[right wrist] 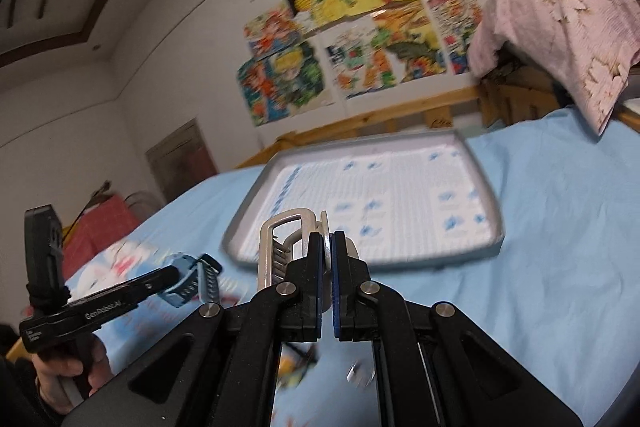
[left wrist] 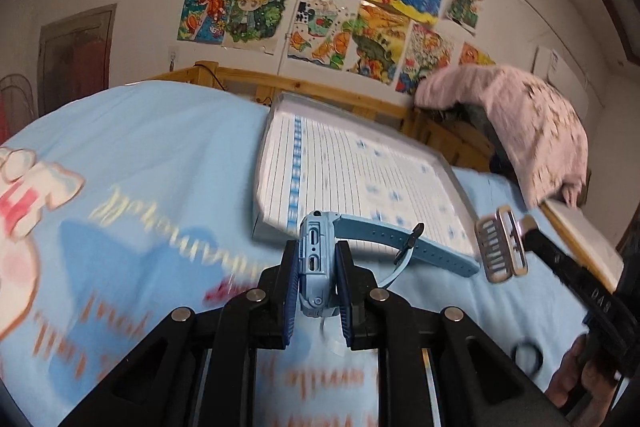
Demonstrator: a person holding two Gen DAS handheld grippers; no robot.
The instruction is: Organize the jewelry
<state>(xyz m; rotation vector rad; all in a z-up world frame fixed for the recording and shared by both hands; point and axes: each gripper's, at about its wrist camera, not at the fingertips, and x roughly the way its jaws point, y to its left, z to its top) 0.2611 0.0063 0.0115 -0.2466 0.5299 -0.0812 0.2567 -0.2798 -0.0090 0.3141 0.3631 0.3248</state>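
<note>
Bedspread, watch inside left gripper

watch: light blue | buckle: silver | tray: grey rim, white-and-blue print | bedsheet: pale blue

White lettering reading "GenRobot.AI" stood on the black arm of the left gripper, at eight o'clock in the right wrist view. The printing on the bedsheet and in the tray was too blurred to read.

Tray on bed
</note>
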